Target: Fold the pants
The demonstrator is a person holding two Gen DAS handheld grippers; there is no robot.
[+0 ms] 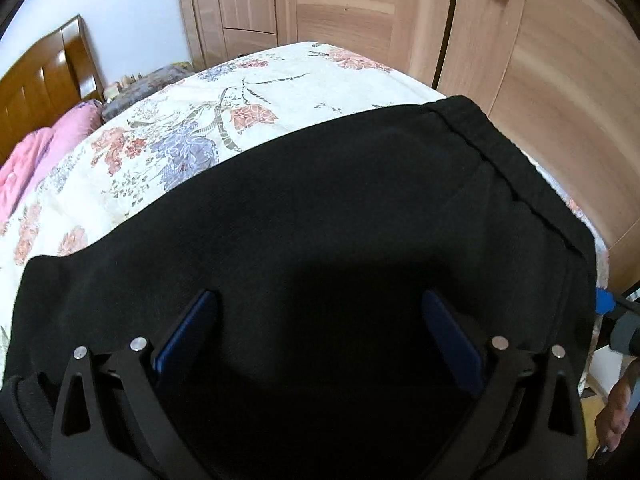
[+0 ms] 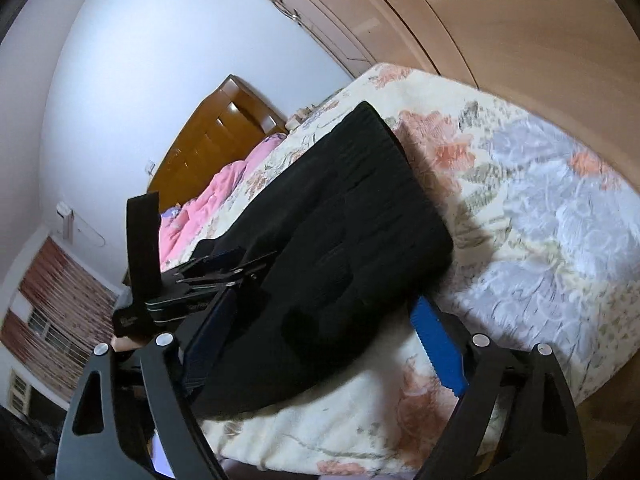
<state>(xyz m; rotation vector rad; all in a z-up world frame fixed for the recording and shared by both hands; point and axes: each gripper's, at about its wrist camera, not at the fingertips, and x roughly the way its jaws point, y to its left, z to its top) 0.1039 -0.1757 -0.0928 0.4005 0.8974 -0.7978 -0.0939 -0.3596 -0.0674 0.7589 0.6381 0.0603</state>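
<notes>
Black pants (image 1: 320,220) lie folded on a floral bedspread (image 1: 180,120), the left gripper (image 1: 318,344) poised over the cloth with fingers spread wide and holding nothing. Only the right wrist view shows the right gripper (image 2: 324,344), also spread, straddling the pants' near corner, and a window (image 2: 52,332). A pink quilt (image 2: 208,200), headboard (image 2: 224,136) and wardrobe (image 1: 400,0) surround the bed.

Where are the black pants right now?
The black pants lie folded on the flowered bedspread near the bed's foot, under both open grippers, with the wooden wardrobe beyond.
</notes>
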